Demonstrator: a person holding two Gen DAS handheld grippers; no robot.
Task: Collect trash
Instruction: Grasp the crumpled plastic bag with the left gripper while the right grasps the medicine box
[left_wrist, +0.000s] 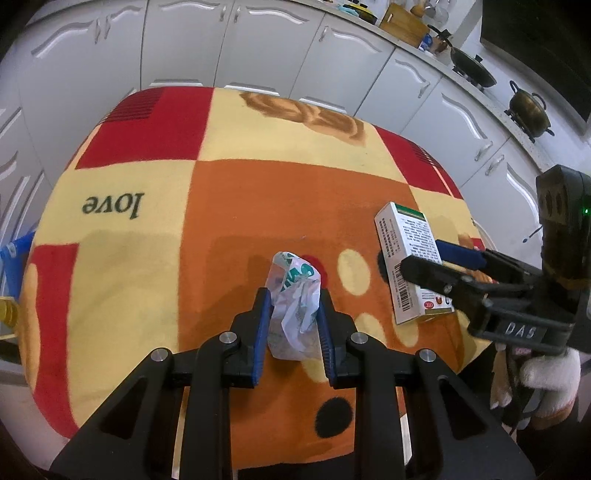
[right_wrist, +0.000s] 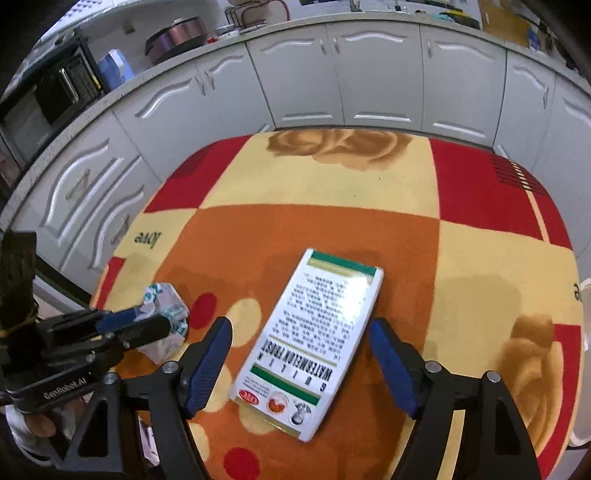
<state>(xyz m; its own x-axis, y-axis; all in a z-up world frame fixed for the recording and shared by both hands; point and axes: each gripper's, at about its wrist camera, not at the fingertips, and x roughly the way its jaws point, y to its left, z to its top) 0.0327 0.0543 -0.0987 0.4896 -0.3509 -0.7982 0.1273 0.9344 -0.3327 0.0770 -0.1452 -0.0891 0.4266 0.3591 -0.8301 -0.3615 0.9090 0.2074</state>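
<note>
Orange, red and cream fleece covers the small table (left_wrist: 236, 206), its cloth printed with squares, dots and the word "love". In the left wrist view the left gripper (left_wrist: 293, 314) fills the lower centre of the frame, its blue pads pressed against both sides of a crumpled white wrapper (left_wrist: 295, 295) with green print; the wrapper sits on the orange square, near the table's front edge. To the right in that frame a white medicine box (left_wrist: 410, 258) lies flat, close to the table's right edge, and the right gripper (left_wrist: 432, 258) reaches over it from the lower right, held by a hand in a white glove (left_wrist: 546, 373).

In the right wrist view the box (right_wrist: 314, 339) lies lengthwise in the middle of the frame, between the pads of the right gripper (right_wrist: 301, 365), which stand apart on either side without touching it. There is a clear gap on each flank. The wrapper (right_wrist: 166, 310) shows at centre left, clamped by the left gripper (right_wrist: 155, 321), just beside the box but apart from it.

The upper half of the cloth is bare up to its far edge. Beyond that edge stand white cabinets (right_wrist: 369, 74), close to the table.
</note>
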